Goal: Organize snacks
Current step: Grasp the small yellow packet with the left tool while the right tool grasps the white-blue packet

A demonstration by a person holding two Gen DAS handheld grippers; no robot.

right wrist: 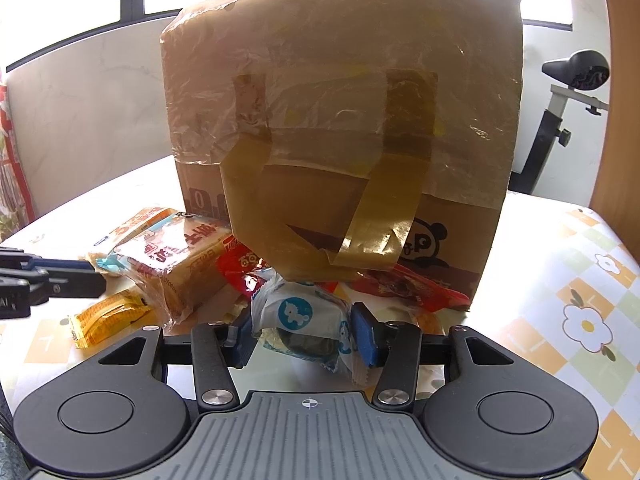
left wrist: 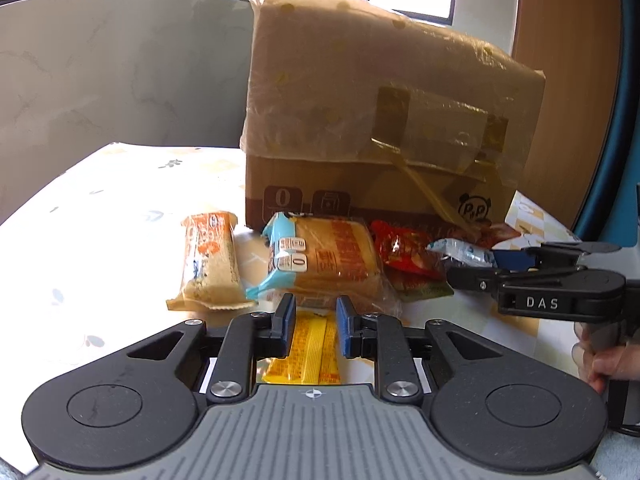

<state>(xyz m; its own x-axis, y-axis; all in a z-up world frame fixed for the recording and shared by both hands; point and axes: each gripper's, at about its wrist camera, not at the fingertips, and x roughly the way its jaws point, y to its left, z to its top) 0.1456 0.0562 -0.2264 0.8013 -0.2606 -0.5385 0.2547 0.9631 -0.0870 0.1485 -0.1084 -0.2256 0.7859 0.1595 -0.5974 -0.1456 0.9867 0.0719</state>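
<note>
Snacks lie in front of a taped cardboard box (left wrist: 384, 120), which also fills the right wrist view (right wrist: 340, 120). My left gripper (left wrist: 314, 322) is open, its blue pads on either side of a yellow packet (left wrist: 308, 356) lying on the table; the pads do not touch it. The same yellow packet shows in the right wrist view (right wrist: 108, 316). My right gripper (right wrist: 306, 336) is shut on a white and blue packet (right wrist: 300, 316); it also shows in the left wrist view (left wrist: 460, 254). A toast pack (left wrist: 324, 256), an orange bar (left wrist: 210, 260) and a red packet (left wrist: 408, 260) lie by the box.
The table has a flowered yellow-check cloth (right wrist: 560, 300). A grey wall panel (left wrist: 120, 80) stands behind it. An exercise bike (right wrist: 568, 92) stands at the far right. Brown tape strips (right wrist: 360, 216) hang loose from the box front.
</note>
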